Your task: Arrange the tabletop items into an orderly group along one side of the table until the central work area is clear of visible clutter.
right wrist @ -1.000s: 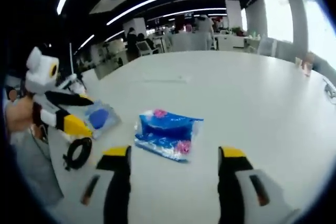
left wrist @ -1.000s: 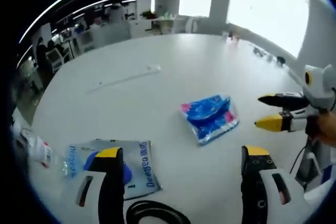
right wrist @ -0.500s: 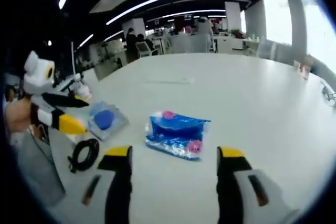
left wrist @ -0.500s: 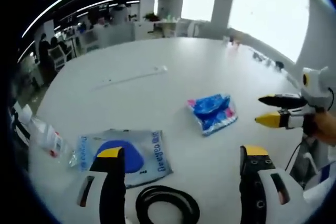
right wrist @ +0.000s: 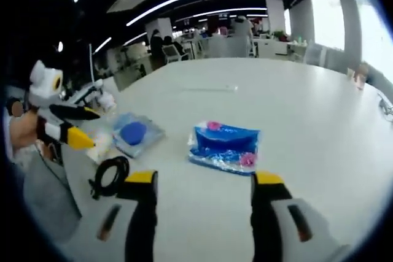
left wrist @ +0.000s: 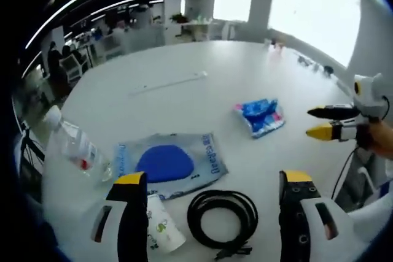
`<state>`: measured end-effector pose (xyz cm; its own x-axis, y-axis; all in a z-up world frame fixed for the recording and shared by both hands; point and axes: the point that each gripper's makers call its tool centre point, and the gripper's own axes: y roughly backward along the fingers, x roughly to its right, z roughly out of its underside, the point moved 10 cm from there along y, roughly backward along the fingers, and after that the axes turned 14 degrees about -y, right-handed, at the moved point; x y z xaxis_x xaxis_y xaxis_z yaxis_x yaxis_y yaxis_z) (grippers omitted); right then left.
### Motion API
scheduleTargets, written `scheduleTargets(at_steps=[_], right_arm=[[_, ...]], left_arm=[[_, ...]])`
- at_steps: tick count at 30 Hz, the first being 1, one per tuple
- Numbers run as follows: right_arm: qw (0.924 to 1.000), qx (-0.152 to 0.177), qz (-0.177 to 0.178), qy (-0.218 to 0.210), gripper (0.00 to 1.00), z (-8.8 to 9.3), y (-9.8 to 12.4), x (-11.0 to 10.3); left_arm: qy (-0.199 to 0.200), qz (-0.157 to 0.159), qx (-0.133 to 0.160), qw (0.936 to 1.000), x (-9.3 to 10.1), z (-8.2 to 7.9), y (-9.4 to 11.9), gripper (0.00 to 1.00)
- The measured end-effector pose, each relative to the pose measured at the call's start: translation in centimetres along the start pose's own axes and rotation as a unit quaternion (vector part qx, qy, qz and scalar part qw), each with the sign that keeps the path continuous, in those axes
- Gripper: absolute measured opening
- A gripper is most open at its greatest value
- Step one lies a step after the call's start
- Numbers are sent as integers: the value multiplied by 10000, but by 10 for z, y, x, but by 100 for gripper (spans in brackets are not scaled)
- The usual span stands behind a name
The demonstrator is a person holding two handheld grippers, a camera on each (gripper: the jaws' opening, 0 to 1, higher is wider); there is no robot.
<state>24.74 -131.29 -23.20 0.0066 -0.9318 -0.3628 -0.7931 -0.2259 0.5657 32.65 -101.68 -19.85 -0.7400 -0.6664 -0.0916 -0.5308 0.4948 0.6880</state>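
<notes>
In the left gripper view, the left gripper (left wrist: 209,188) is seen at the bottom of the frame with its jaws spread wide and nothing between them. Above the left jaw, a clear pouch (left wrist: 169,164) with a blue item inside is laid flat on the white table (left wrist: 184,99). A coiled black cable (left wrist: 222,213) is placed between the jaws' tips, just below the pouch. A small white cup (left wrist: 161,228) is seen lying beside the left jaw, lower left of centre. A clear plastic bottle (left wrist: 77,148) lies at the left edge; its contents cannot be told. A blue tissue packet (left wrist: 260,116) rests right of centre, and a long thin white strip (left wrist: 169,82) lies further up. The right gripper (left wrist: 322,122) enters from the right edge, its jaws parted and empty.

In the right gripper view, the right gripper (right wrist: 202,182) is shown at the bottom with jaws apart, holding nothing. The tissue packet (right wrist: 225,145) lies just above them at centre. The pouch (right wrist: 135,134) and cable (right wrist: 112,173) are seen at the left, near the left gripper (right wrist: 77,126), whose jaws are parted
</notes>
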Motion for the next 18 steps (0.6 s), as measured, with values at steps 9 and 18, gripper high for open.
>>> scheduleTargets(at_steps=[9, 18], right_arm=[[9999, -17, -84, 77, 57, 0, -4, -17], [9994, -110, -234, 235, 56, -2, -15, -33]], left_arm=[[143, -126, 43, 9998, -7, 11, 13, 84], [340, -267, 48, 9991, -4, 30, 20, 81]])
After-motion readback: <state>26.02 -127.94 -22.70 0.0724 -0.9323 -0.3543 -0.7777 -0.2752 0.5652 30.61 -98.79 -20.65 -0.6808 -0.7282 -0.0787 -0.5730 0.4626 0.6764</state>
